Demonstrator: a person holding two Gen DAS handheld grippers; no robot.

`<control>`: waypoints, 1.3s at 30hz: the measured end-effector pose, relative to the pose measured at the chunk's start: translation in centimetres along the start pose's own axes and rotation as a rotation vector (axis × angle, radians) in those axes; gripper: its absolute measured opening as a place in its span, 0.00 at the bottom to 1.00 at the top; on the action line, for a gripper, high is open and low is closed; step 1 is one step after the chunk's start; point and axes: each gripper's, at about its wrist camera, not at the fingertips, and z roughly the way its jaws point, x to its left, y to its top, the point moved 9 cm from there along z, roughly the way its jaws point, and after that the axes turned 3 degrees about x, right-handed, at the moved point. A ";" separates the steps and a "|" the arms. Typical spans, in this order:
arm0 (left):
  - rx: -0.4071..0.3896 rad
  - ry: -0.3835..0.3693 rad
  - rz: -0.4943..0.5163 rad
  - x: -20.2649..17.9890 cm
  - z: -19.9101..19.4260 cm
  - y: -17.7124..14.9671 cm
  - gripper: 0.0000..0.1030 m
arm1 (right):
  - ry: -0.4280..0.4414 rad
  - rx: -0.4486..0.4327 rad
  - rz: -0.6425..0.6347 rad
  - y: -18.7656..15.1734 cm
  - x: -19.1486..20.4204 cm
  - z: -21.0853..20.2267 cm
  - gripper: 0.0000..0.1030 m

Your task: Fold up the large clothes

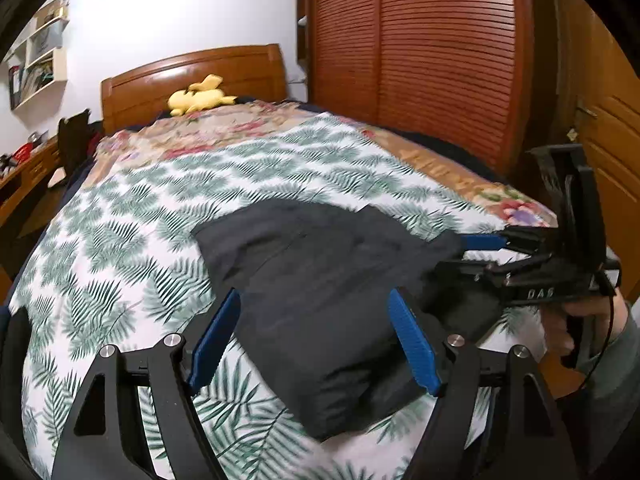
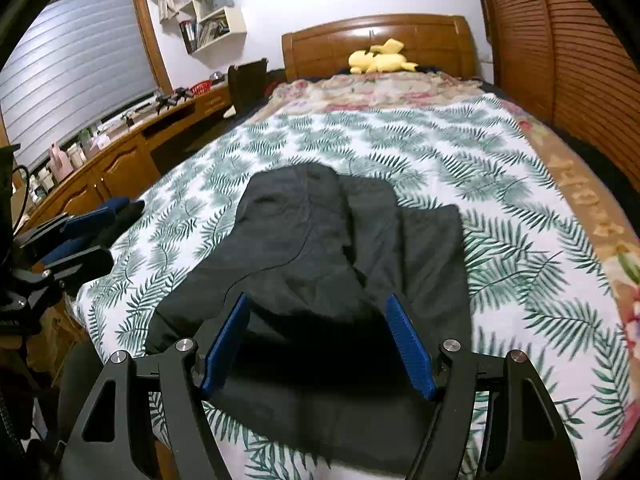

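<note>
A dark grey garment (image 1: 320, 260) (image 2: 312, 240) lies partly folded on the palm-leaf bedspread (image 1: 132, 216) (image 2: 520, 248), near the bed's foot. My left gripper (image 1: 314, 294) hovers above the garment's near end, open, with its blue pads clear of the cloth. Over the garment's near part my right gripper (image 2: 316, 298) also stands open and holds nothing. In the left wrist view the right gripper (image 1: 460, 254) reaches in from the right beside the garment's edge, held by a hand (image 1: 560, 332). The left gripper (image 2: 116, 232) shows at the left edge of the right wrist view.
A yellow plush toy (image 1: 200, 98) (image 2: 380, 60) lies by the wooden headboard (image 2: 376, 36) on a floral blanket (image 1: 224, 128). A slatted wardrobe (image 1: 420, 64) flanks the bed's right side. To the left are a cluttered desk (image 2: 120, 148), wall shelves (image 2: 212, 20) and a chair (image 2: 246, 80).
</note>
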 end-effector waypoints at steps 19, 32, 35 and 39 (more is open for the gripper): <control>0.054 0.061 -0.094 4.2 0.3 -6.2 0.75 | 0.107 0.065 0.052 -0.4 0.4 4.9 0.60; 0.059 0.037 -0.112 4.5 0.0 -6.9 0.75 | 0.144 -0.113 -0.012 1.1 2.8 0.8 0.07; 0.048 0.039 -0.109 4.6 -0.8 -7.0 0.75 | 0.131 -0.162 0.008 1.2 2.0 -0.8 0.06; 0.036 0.033 -0.105 4.9 -1.7 -7.4 0.75 | 0.107 -0.185 0.015 1.8 0.8 -2.9 0.05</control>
